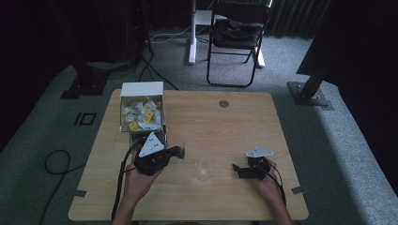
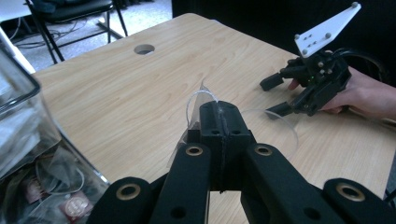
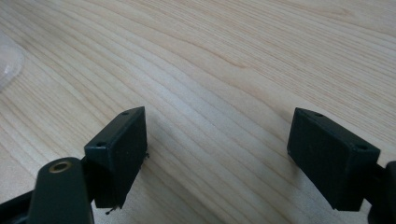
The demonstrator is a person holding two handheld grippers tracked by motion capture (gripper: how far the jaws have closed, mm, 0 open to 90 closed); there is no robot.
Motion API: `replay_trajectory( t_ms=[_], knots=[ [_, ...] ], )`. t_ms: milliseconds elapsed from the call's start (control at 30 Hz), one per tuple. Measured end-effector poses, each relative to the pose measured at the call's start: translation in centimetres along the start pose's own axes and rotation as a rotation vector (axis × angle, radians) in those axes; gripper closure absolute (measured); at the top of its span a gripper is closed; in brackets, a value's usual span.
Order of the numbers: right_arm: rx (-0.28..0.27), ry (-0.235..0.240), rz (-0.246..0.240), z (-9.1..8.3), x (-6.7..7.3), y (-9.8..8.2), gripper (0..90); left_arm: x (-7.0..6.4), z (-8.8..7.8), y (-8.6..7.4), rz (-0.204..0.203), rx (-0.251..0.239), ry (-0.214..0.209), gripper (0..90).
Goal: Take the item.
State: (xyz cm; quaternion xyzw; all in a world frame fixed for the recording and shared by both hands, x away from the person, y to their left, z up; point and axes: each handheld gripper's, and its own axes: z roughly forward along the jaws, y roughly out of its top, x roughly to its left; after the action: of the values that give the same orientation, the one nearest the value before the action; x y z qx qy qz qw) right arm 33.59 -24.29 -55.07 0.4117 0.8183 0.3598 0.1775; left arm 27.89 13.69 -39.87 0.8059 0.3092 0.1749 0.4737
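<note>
**Inspector:** Start at the jaws. Left side?

**Assistant:** The left gripper [image 2: 219,122] has its jaws clamped together on one clear plastic sachet [image 2: 195,105], which sticks up thin and see-through past the tips. In the high view the left gripper [image 1: 179,151] sits just in front of the box, jaws pointing toward the table's middle.

**Inspector:** Right side?

**Assistant:** The right gripper [image 3: 217,156] stands released, jaws wide apart with nothing but bare wood between them. In the high view the right gripper [image 1: 235,169] rests low on the table, jaws pointing at the cup.

**Inspector:** Count the rest.

**Assistant:** One clear plastic cup [image 1: 203,169], upright, between the two grippers and apart from both. One clear box [image 1: 141,90] with a white top, at the table's [image 1: 244,126] left edge, holding many small sachets, white and yellow; too many and too small to count. One folding chair [image 1: 237,35] beyond the table.
</note>
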Motion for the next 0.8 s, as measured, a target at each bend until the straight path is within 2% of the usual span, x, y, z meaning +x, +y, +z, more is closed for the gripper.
replay_trajectory(
  t_ms=[800],
  knots=[
    [0.000,0.001,-0.001,0.0,0.0,0.0,19.7,-1.2,1.3,0.7,0.016,-0.008,-0.029,90.0]
  ],
)
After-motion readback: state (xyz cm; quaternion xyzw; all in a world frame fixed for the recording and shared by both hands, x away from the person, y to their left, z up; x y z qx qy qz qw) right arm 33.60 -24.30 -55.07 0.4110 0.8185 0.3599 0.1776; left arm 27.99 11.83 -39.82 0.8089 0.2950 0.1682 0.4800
